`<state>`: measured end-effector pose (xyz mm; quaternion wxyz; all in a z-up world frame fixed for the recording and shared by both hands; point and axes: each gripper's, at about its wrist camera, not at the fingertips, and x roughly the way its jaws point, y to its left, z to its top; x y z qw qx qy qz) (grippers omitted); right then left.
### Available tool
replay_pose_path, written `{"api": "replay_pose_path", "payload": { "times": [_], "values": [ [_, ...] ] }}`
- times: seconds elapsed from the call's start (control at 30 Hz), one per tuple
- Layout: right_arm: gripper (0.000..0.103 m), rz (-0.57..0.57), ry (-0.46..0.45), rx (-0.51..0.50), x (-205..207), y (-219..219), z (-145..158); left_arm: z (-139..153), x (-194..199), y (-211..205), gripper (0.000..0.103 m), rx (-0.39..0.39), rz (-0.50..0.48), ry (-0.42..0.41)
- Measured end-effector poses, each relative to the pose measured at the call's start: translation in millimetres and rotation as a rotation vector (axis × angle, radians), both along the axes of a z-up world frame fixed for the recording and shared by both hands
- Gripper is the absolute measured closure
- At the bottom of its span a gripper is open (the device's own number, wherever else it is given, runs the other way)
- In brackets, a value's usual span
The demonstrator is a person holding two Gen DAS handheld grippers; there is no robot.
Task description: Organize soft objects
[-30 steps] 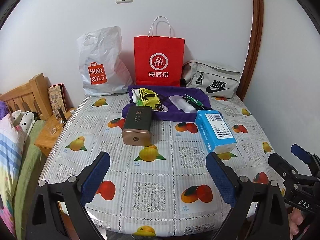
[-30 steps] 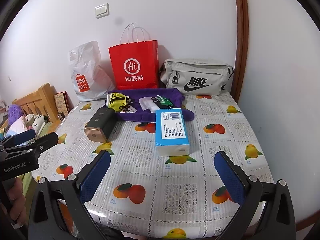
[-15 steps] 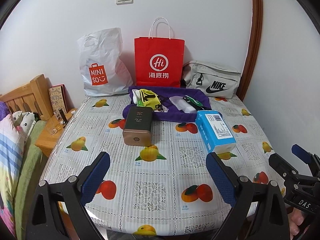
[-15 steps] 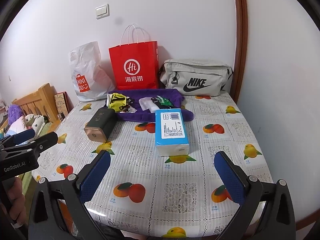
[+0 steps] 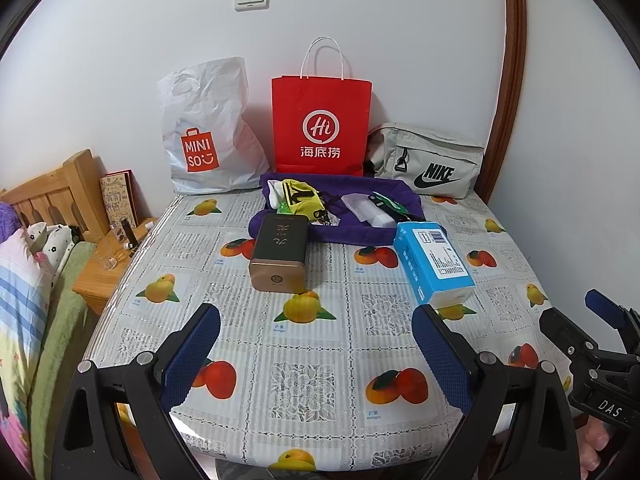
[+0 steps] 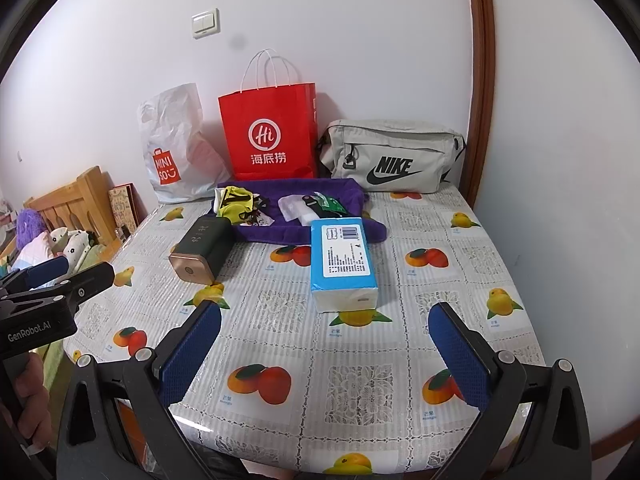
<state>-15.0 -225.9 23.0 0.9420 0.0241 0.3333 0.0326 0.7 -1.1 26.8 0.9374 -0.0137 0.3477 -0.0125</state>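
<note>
Fingers of left gripper (image 5: 316,354) & right gripper (image 6: 326,354) spread wide, empty, at frame bottom over worktop (image 5: 312,364); soft bits lie heaped on purple cloth (image 5: 360,234) mid-frame, tissue pack (image 6: 343,262) beside it, so sorting stage unclear.

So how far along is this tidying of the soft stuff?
Hard to say from one moment. A yellow pouch and small packets lie on the purple cloth; whether they were sorted there, I can't tell. In hand: nothing, the left claw and right claw hover open above the table's near edge. The blue tissue pack and dark tin lie loose on the tablecloth.
</note>
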Motion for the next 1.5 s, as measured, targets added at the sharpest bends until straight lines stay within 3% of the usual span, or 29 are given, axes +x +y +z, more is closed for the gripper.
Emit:
{"api": "replay_pose_path", "payload": {
  "times": [1.5],
  "values": [
    [0.001, 0.004, -0.011, -0.005, -1.7, 7.3, 2.3, 1.5, -0.7, 2.2, 0.006, 0.002, 0.001, -0.005]
  ]
}}
